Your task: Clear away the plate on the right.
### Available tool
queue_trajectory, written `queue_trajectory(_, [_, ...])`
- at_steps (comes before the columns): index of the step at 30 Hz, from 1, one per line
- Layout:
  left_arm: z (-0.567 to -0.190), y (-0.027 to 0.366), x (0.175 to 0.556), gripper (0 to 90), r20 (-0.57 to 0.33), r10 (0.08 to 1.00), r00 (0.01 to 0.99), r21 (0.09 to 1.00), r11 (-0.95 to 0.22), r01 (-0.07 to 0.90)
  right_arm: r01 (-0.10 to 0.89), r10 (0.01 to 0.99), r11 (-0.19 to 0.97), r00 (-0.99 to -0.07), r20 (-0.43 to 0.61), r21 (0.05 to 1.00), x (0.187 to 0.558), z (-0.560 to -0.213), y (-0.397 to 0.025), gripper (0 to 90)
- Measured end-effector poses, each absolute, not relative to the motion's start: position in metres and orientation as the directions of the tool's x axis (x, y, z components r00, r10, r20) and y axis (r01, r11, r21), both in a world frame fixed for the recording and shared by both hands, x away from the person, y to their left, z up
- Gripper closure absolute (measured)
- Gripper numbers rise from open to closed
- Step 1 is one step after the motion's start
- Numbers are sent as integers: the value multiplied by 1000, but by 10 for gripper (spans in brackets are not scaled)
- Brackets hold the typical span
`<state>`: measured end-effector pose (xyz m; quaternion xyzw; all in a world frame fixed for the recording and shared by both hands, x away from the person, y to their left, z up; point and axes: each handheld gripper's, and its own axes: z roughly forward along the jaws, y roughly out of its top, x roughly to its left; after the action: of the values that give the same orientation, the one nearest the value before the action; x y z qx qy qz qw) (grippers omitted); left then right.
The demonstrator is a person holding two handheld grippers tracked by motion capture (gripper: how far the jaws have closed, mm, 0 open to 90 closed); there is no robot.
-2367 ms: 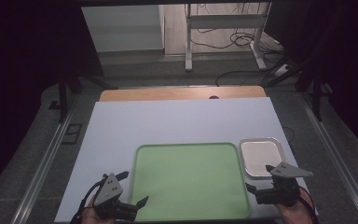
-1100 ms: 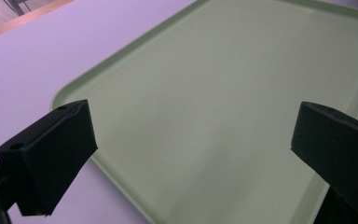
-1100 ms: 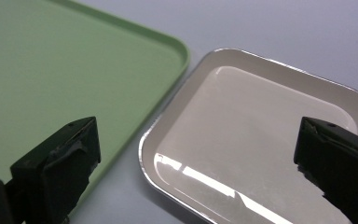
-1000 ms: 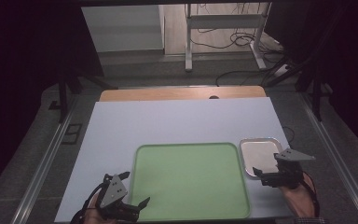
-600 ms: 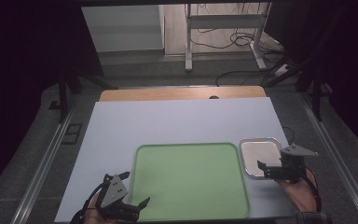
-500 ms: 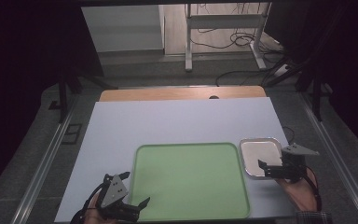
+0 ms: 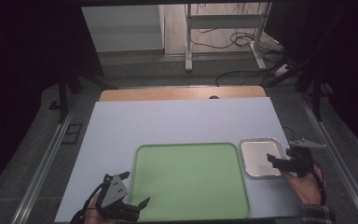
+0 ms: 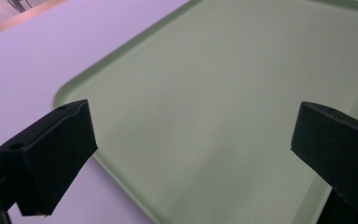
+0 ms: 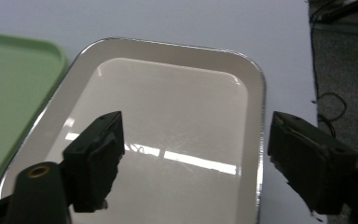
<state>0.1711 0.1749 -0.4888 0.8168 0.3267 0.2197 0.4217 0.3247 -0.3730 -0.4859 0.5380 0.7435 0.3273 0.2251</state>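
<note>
An empty green tray (image 7: 191,182) lies at the near middle of the white table. To its right sits a small empty metal tray (image 7: 260,157). My left gripper (image 7: 133,189) hovers open over the green tray's near left corner (image 8: 223,93), its jaws wide apart (image 8: 191,154) with nothing between them. At the metal tray's right edge, my right gripper (image 7: 279,156) stands open. In the right gripper view one jaw is above the shiny tray floor (image 9: 168,121) and the other just past the right rim, the gap (image 9: 196,158) empty.
The white tabletop (image 7: 177,121) stretches bare beyond both trays, with a wooden strip (image 7: 182,93) at its far edge. Metal rails (image 7: 46,158) run along both sides. Cables (image 9: 328,107) lie on the grey floor right of the table.
My right gripper has moved away from me and slightly right, from the metal tray's near edge to its right side. The left gripper has barely shifted.
</note>
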Motion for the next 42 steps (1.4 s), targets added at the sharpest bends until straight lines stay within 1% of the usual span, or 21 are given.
queue_trajectory(1, [-489, 175, 171, 0, 83, 719, 690, 832, -431, 348, 653, 947, 207, -320, 17, 729, 325, -486, -373, 201])
queue_trajectory(4, [-489, 175, 171, 0, 84, 717, 691, 830, -434, 349, 672, 958, 179, -286, 29, 718, 329, -485, -380, 254])
queue_trajectory(7, [-489, 175, 171, 0, 85, 718, 691, 830, -434, 349, 686, 962, 166, -270, 36, 708, 333, -485, -385, 277])
queue_trajectory(10, [-489, 175, 171, 0, 85, 718, 691, 830, -434, 349, 699, 968, 152, -250, 39, 699, 338, -486, -391, 318])
queue_trajectory(11, [-489, 175, 171, 0, 85, 717, 692, 830, -435, 349, 704, 969, 146, -243, 42, 695, 340, -487, -393, 340])
queue_trajectory(12, [-489, 174, 171, 0, 85, 717, 692, 830, -435, 349, 709, 970, 144, -238, 43, 690, 343, -487, -396, 380])
queue_trajectory(18, [-490, 174, 171, 0, 82, 718, 691, 830, -433, 351, 737, 976, 101, -205, 78, 669, 352, -488, -404, 526])
queue_trajectory(19, [-490, 174, 171, 0, 82, 718, 691, 830, -433, 351, 737, 976, 101, -205, 78, 669, 352, -488, -404, 526])
queue_trajectory(20, [-490, 174, 171, 0, 84, 718, 691, 830, -434, 350, 740, 974, 101, -210, 86, 665, 353, -489, -405, 547])
queue_trajectory(21, [-490, 174, 171, 0, 84, 718, 691, 829, -435, 350, 749, 974, 94, -206, 95, 656, 356, -491, -406, 592])
queue_trajectory(23, [-490, 174, 171, 0, 85, 717, 692, 829, -436, 350, 761, 973, 94, -208, 103, 642, 360, -493, -407, 641])
queue_trajectory(24, [-490, 174, 171, 0, 83, 718, 691, 829, -435, 352, 769, 973, 86, -200, 111, 633, 361, -493, -407, 661])
queue_trajectory(25, [-490, 174, 171, 0, 83, 718, 691, 829, -435, 352, 769, 973, 86, -200, 111, 633, 361, -493, -407, 661])
queue_trajectory(26, [-490, 174, 171, 0, 83, 718, 691, 829, -435, 352, 782, 973, 84, -198, 119, 618, 364, -495, -409, 717])
queue_trajectory(27, [-490, 174, 171, 0, 83, 718, 691, 829, -435, 352, 782, 973, 84, -198, 119, 618, 364, -495, -409, 717])
queue_trajectory(30, [-490, 173, 171, 0, 85, 717, 692, 828, -436, 351, 792, 971, 68, -193, 143, 607, 367, -496, -410, 771])
queue_trajectory(31, [-490, 173, 172, 0, 88, 716, 693, 826, -442, 351, 800, 967, 56, -192, 166, 598, 369, -497, -412, 798])
queue_trajectory(34, [-490, 173, 172, 0, 89, 715, 694, 825, -443, 351, 808, 963, 45, -191, 189, 587, 371, -499, -412, 817])
queue_trajectory(35, [-490, 173, 172, 0, 90, 714, 694, 825, -444, 350, 816, 958, 31, -189, 216, 577, 372, -501, -412, 842])
queue_trajectory(36, [-490, 173, 172, 0, 90, 714, 694, 825, -444, 350, 819, 958, 23, -182, 222, 573, 373, -501, -413, 854])
queue_trajectory(42, [-490, 173, 171, 0, 89, 716, 692, 828, -439, 349, 830, 936, -76, -131, 326, 552, 373, -500, -421, 889])
